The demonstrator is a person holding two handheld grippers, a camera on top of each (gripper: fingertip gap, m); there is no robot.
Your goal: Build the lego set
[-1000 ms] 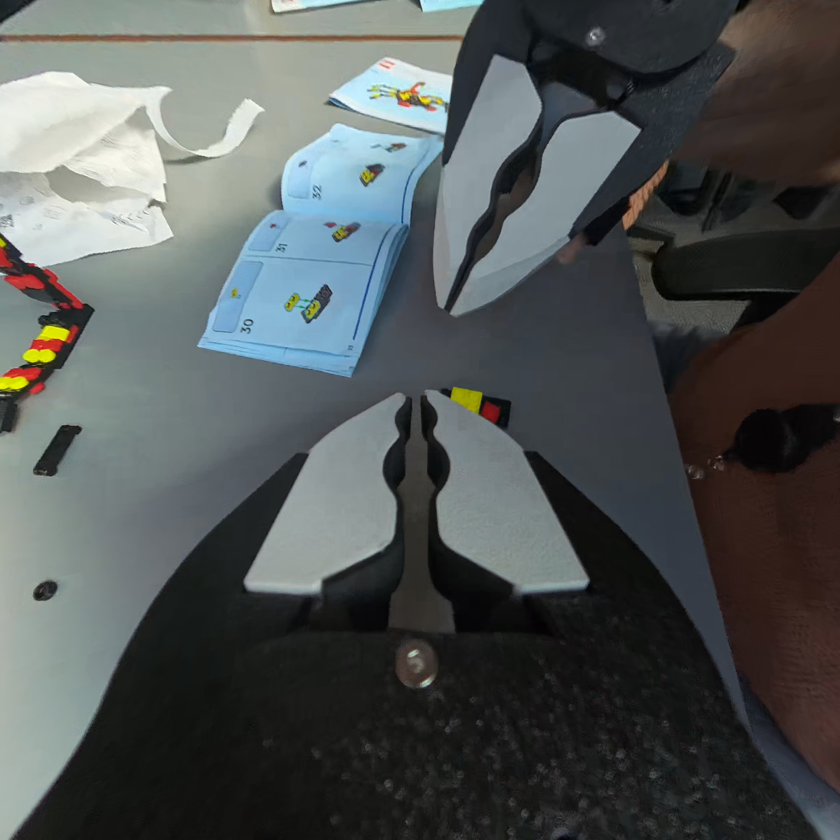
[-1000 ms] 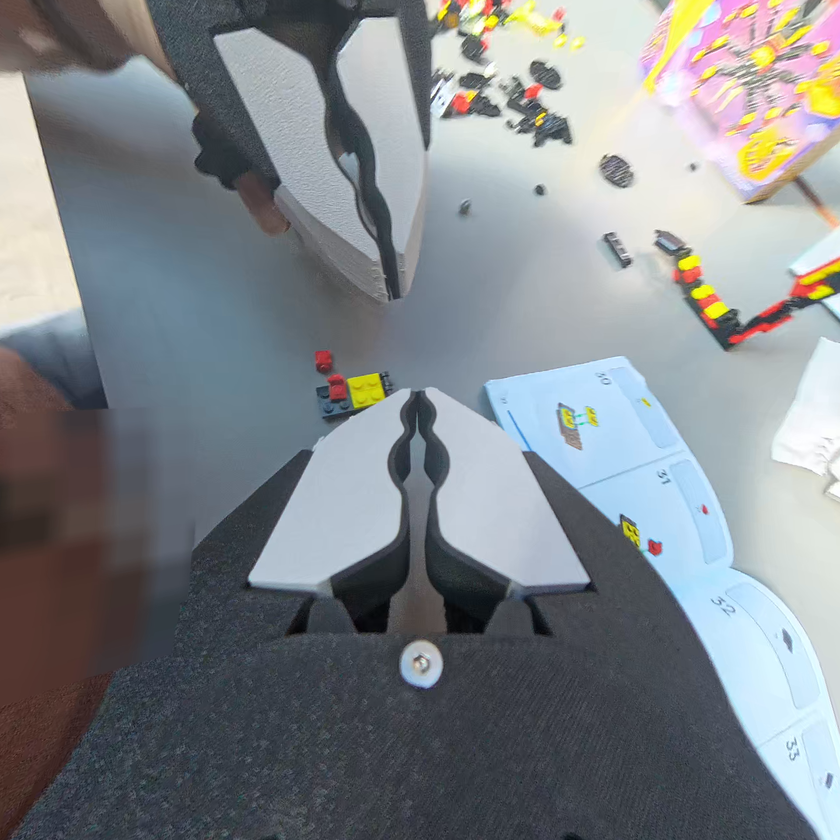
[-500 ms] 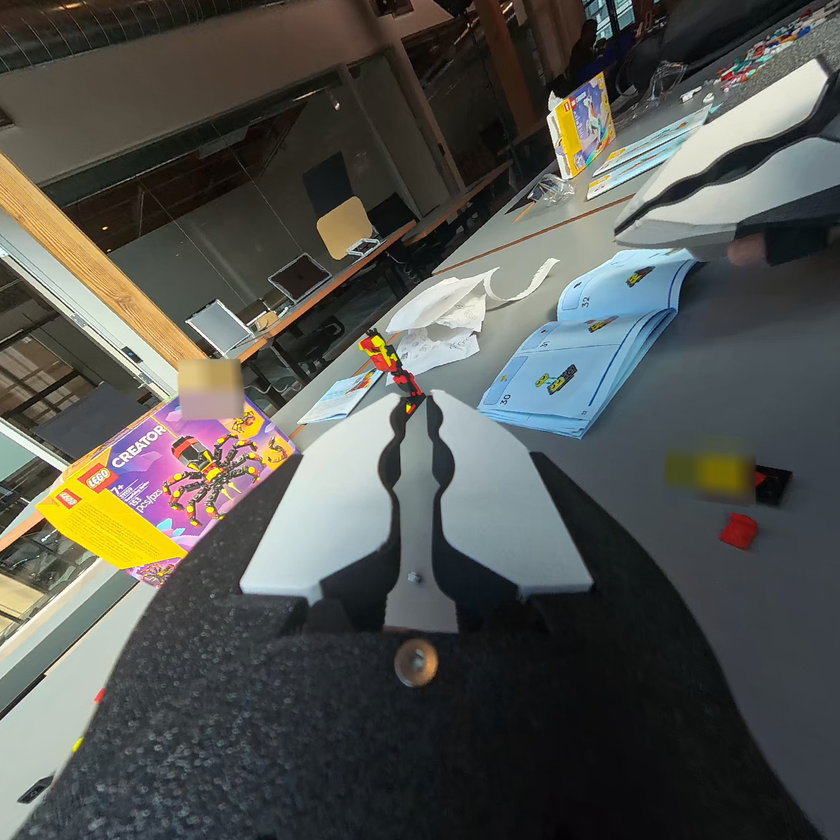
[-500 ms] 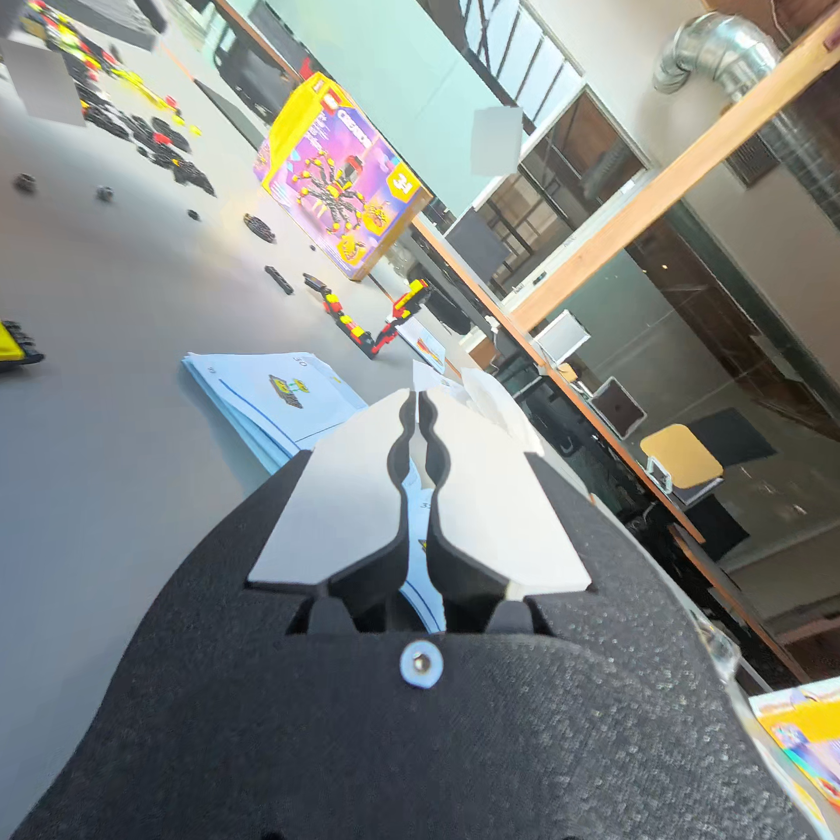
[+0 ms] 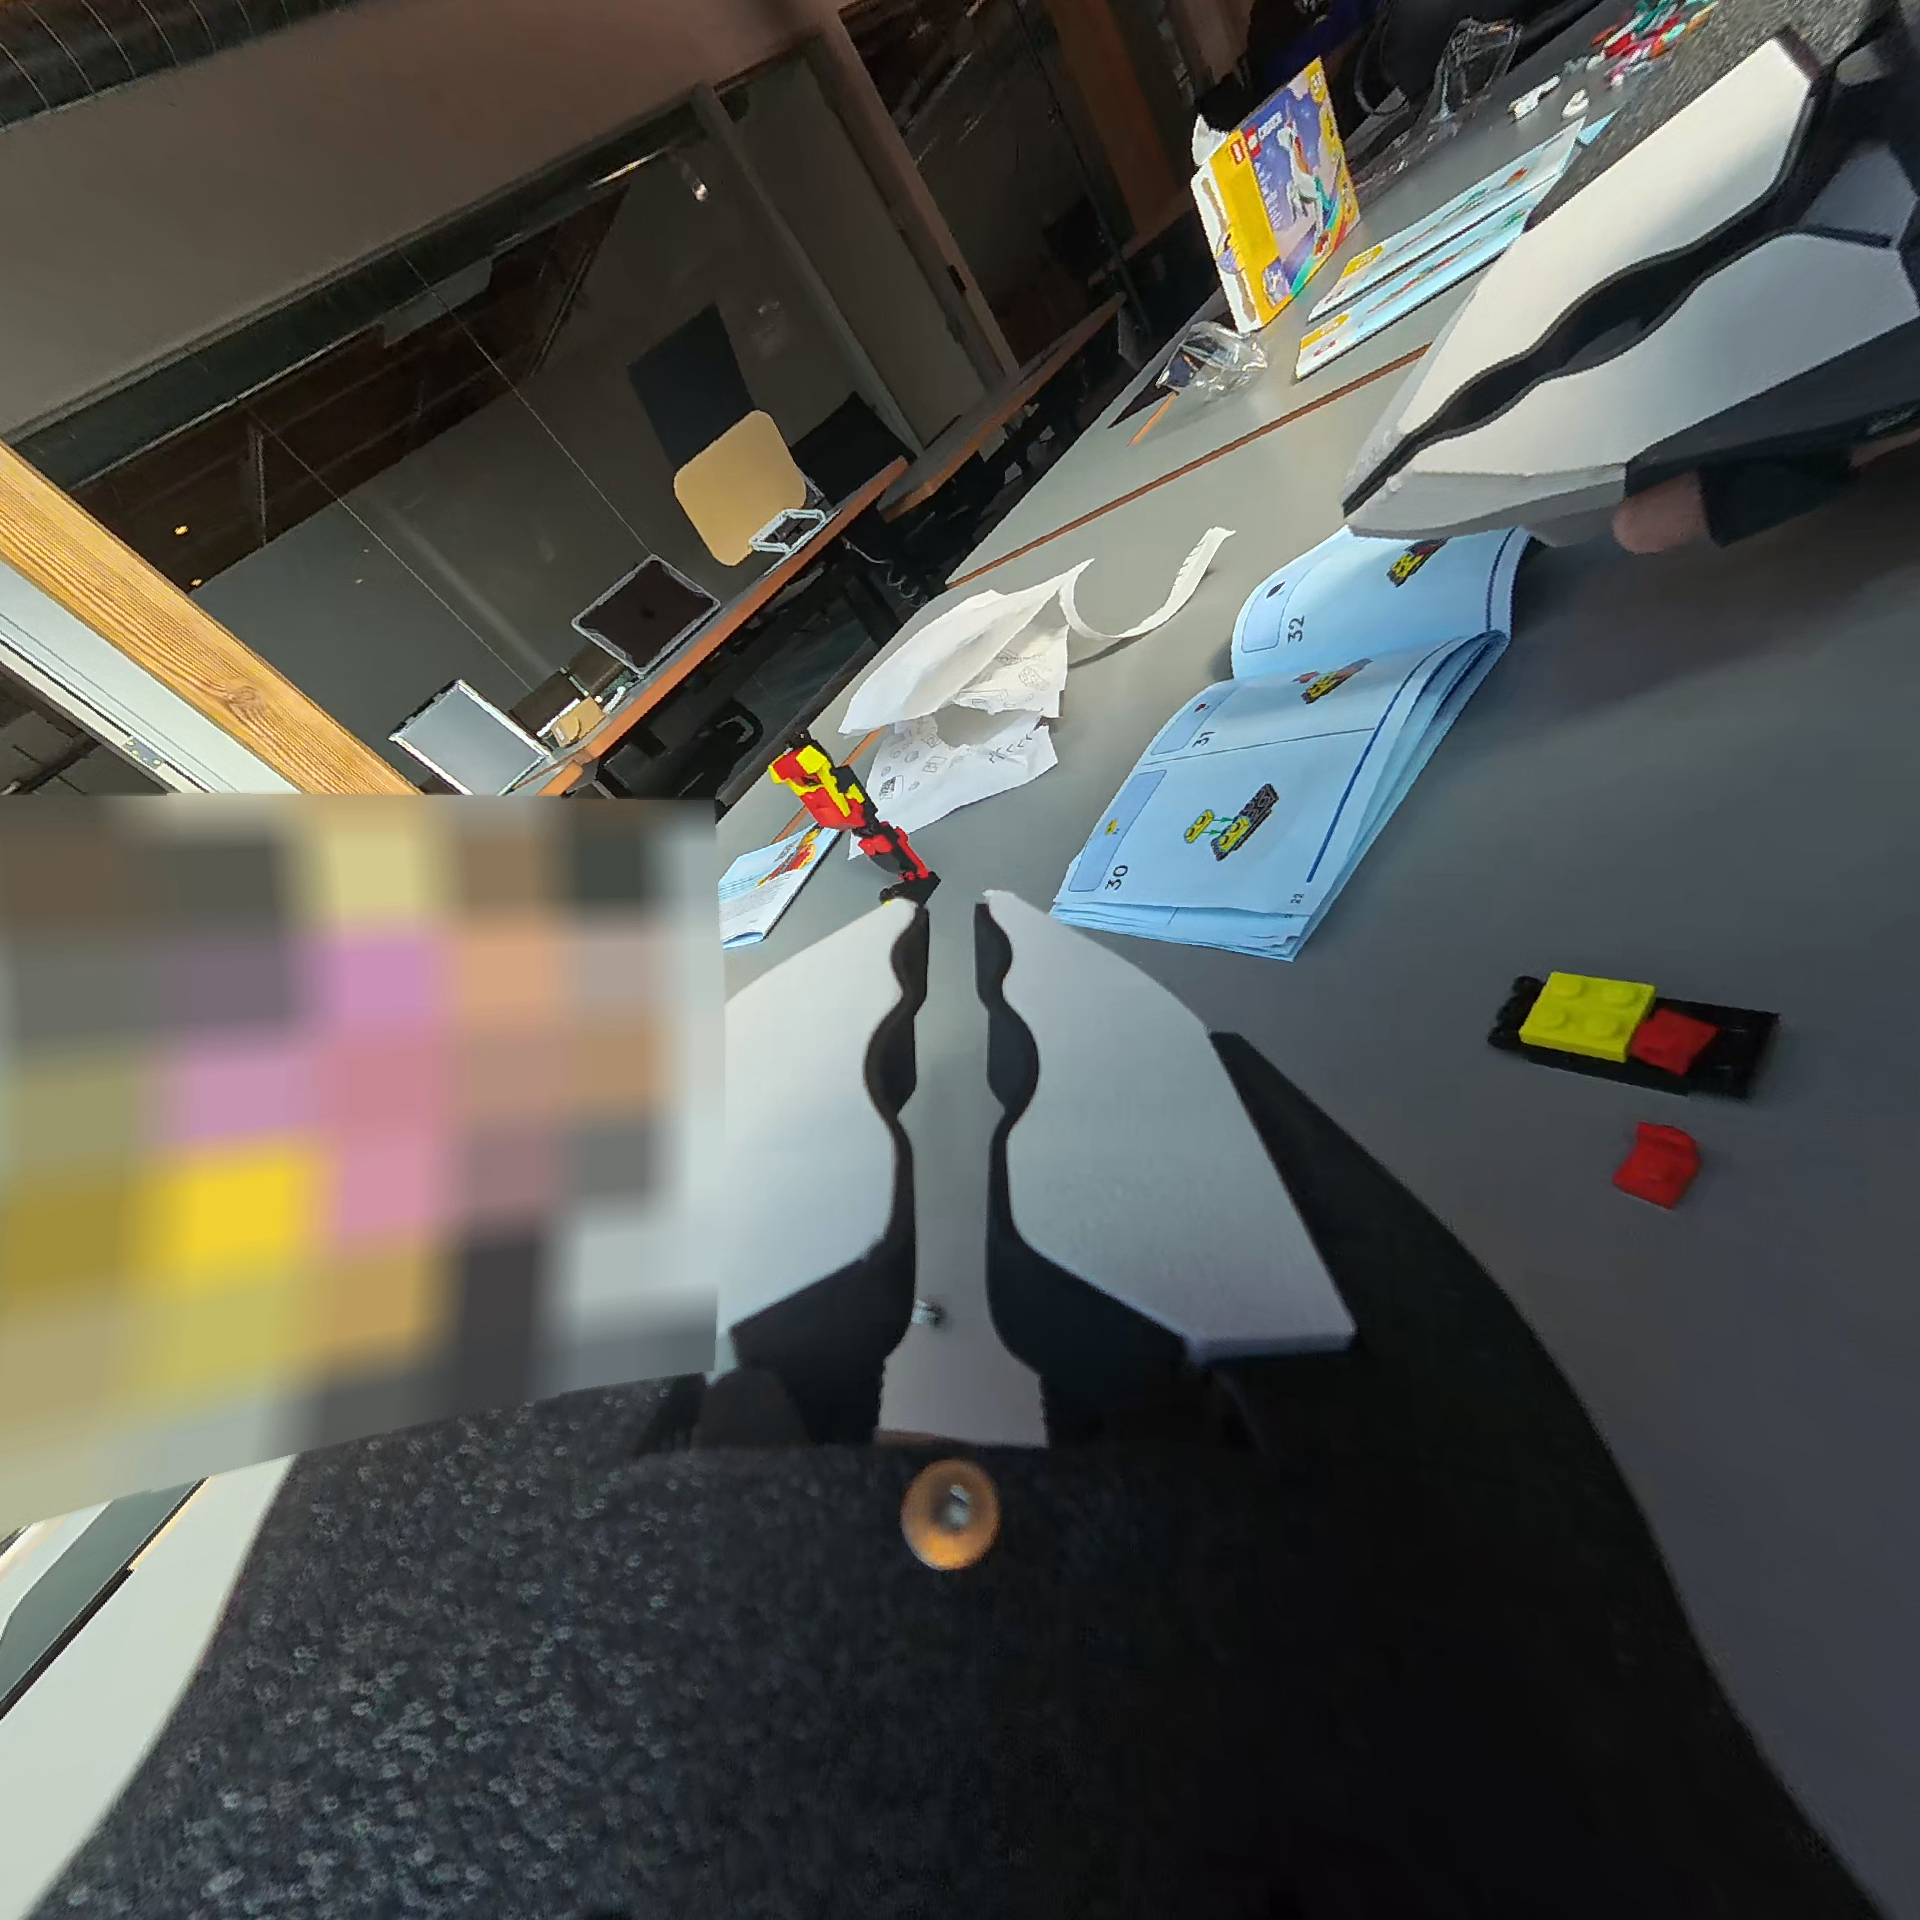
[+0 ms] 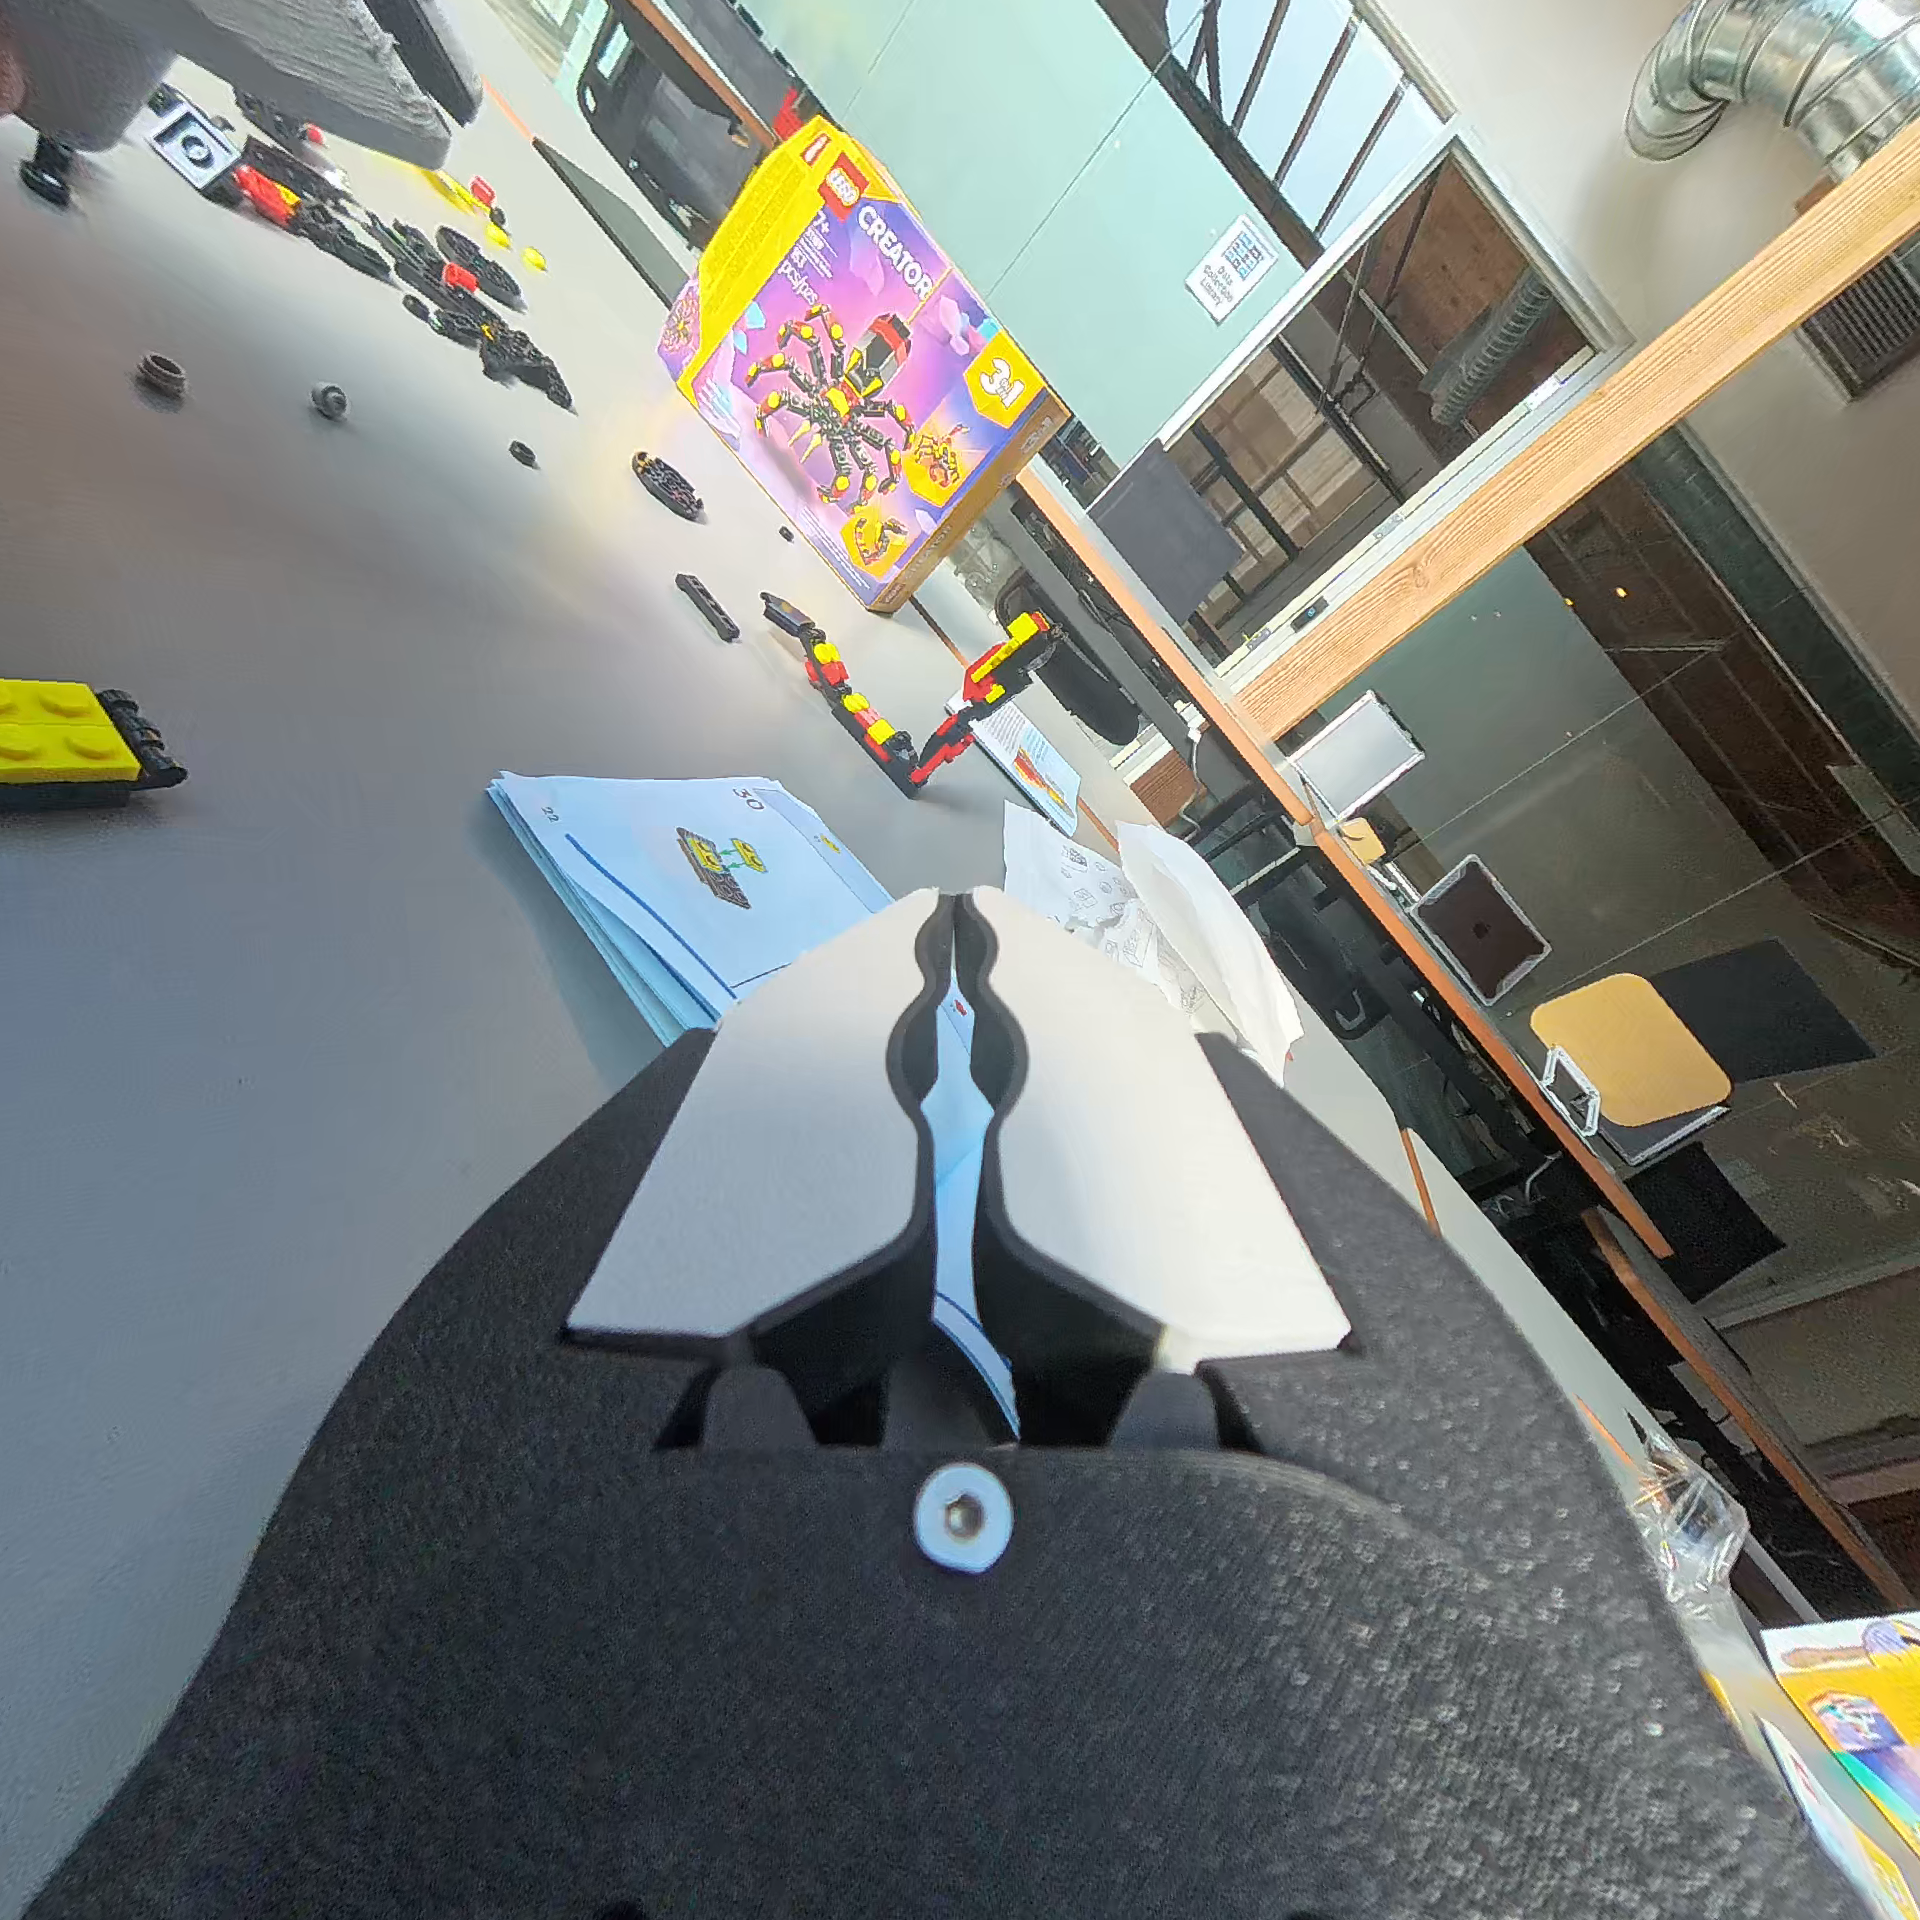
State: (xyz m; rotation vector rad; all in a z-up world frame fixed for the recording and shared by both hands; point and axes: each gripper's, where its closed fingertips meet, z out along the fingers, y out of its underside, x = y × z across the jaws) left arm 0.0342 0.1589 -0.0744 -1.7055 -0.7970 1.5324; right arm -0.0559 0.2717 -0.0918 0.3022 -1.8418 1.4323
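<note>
We judge the build early: small black plate assembly (image 5: 1631,1034) right of our empty, nearly clenched left gripper (image 5: 951,912) — loose red piece (image 5: 1657,1164) unattached; right gripper (image 6: 956,899) clenched, empty.

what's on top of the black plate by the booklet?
On the black plate, a yellow 2x2 brick and a red piece sit side by side. Another red piece lies loose beside it. Whatever lies beneath the plate is hidden.

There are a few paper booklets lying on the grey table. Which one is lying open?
The big light-blue booklet near the middle of the table lies open. The small booklet beside the red-and-yellow lego arm is shut, cover up.
</note>
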